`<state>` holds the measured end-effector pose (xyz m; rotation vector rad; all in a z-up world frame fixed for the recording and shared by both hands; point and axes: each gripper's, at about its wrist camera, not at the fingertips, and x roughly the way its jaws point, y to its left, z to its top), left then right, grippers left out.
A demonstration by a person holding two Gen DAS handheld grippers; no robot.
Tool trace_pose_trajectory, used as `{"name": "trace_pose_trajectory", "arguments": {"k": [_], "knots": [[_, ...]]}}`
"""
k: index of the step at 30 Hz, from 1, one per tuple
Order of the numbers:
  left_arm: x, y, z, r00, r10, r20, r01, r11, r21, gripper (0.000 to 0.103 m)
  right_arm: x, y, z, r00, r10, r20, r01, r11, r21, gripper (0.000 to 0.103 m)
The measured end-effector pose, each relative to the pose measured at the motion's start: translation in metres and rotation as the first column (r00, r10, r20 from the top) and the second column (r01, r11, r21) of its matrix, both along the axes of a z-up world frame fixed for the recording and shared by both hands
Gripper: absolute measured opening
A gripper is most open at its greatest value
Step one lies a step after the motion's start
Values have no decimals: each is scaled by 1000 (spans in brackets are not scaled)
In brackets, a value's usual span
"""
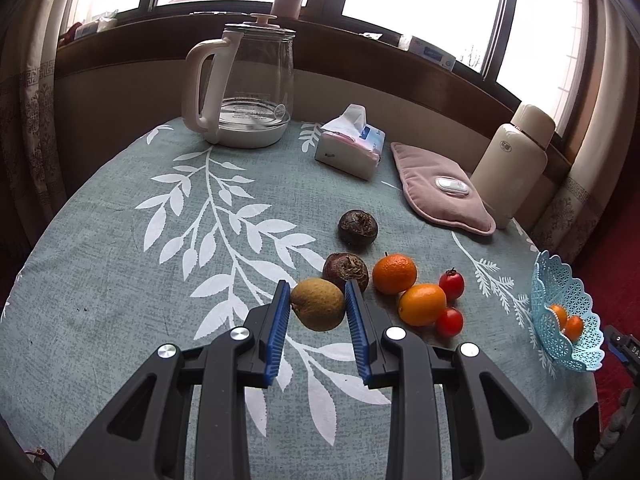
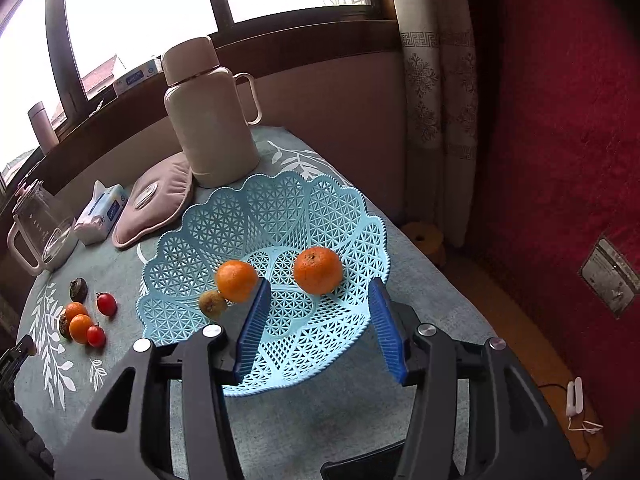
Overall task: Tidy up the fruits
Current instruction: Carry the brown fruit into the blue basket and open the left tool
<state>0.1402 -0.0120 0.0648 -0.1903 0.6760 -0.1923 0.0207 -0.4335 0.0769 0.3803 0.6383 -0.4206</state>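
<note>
My left gripper (image 1: 318, 292) is open, its blue pads on either side of a yellow-brown fruit (image 1: 317, 304) on the table, not closed on it. Beside it lie two dark brown fruits (image 1: 345, 271) (image 1: 357, 227), two oranges (image 1: 394, 273) (image 1: 422, 304) and two red tomatoes (image 1: 451, 284) (image 1: 449, 321). The light blue lattice basket (image 2: 280, 208) holds two oranges (image 2: 236, 281) (image 2: 318, 270) and a small yellow-brown fruit (image 2: 213, 303). My right gripper (image 2: 318, 300) is open and empty, hovering over the basket's near side. The basket also shows in the left wrist view (image 1: 568, 308).
A glass kettle (image 1: 244, 92), a tissue pack (image 1: 352, 144), a pink heating pad (image 1: 436, 188) and a cream thermos (image 1: 516, 164) stand at the back of the round table (image 1: 120, 264). The table edge and a red carpet (image 2: 560, 160) lie to the right.
</note>
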Motion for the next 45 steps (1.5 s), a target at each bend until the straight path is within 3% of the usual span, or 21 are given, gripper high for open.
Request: {"name": "trace_pose_trajectory", "arguments": {"k": [10,17,28,45], "knots": [[-17,-46,9,996,-94,8,93,995,38,29,-12,-18,13,998,3,67,-3,1000,10,52],[-32,-99,17,978,-206,23,203,976,83,29,-18,-31,26,990,6,143,-12,999,41,56],[-47,-177,17,925,-380,-2,379,921,90,29,-36,-55,36,977,-54,208,36,995,90,58],[-56,-265,21,836,-549,-7,545,830,118,29,-42,-60,44,971,-51,234,26,994,109,59]]}}
